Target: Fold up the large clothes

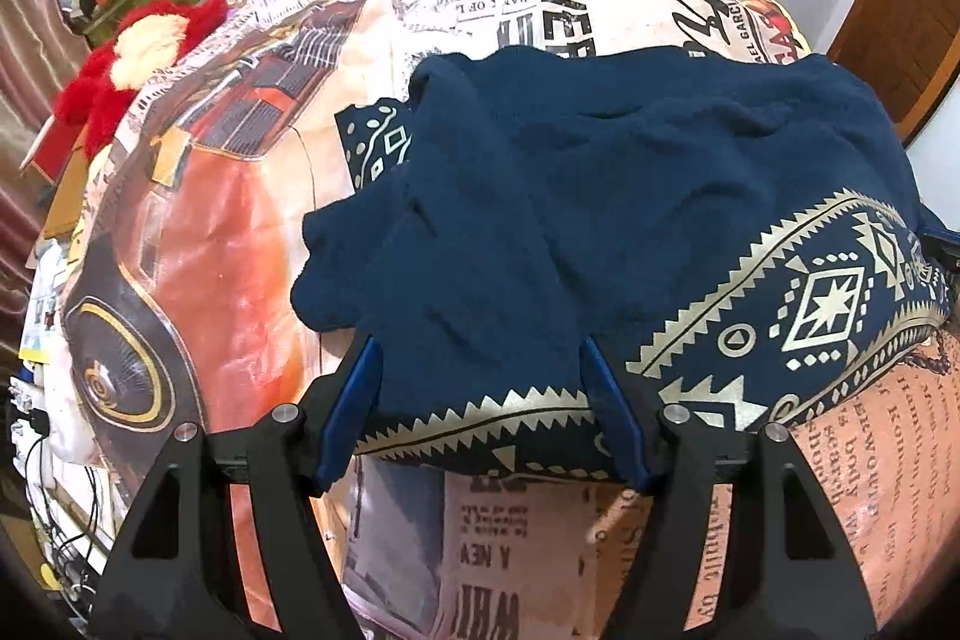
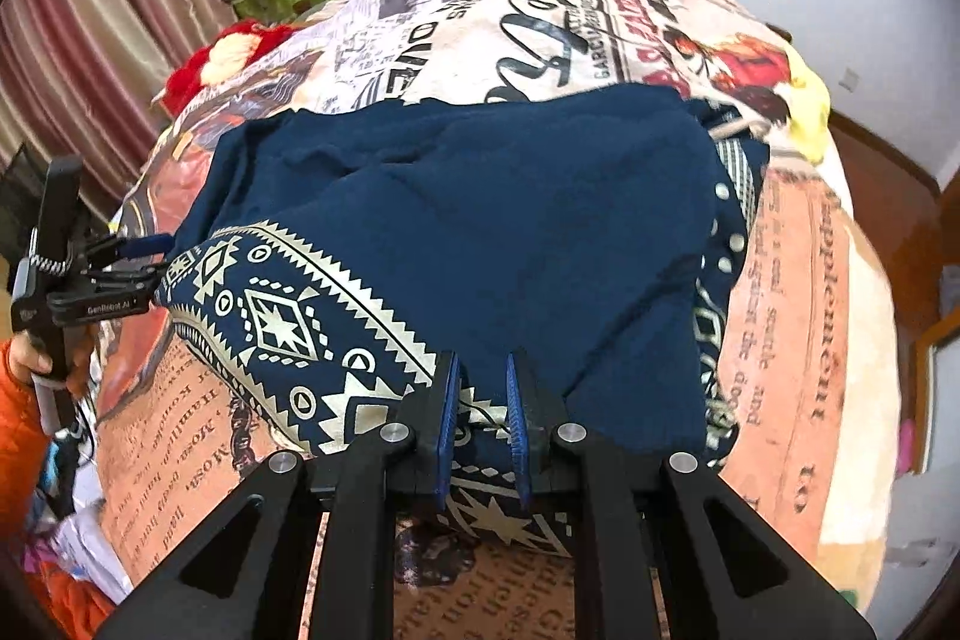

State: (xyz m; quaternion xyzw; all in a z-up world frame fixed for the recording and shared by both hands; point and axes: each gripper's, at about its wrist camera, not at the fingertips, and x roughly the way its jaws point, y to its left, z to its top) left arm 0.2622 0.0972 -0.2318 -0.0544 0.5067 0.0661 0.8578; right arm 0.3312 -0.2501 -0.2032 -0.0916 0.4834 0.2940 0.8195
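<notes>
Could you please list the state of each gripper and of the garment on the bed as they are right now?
Left gripper: open, jaws astride the garment's patterned edge.
Right gripper: shut on the patterned edge.
Navy garment: partly folded, lying on the bed cover.

Two wrist fisheye views, angled steeply down at the bed's near edge.
Each looked close along its own fingers; both shared the navy garment (image 1: 600, 196) on the printed bedspread (image 2: 798, 280).
</notes>
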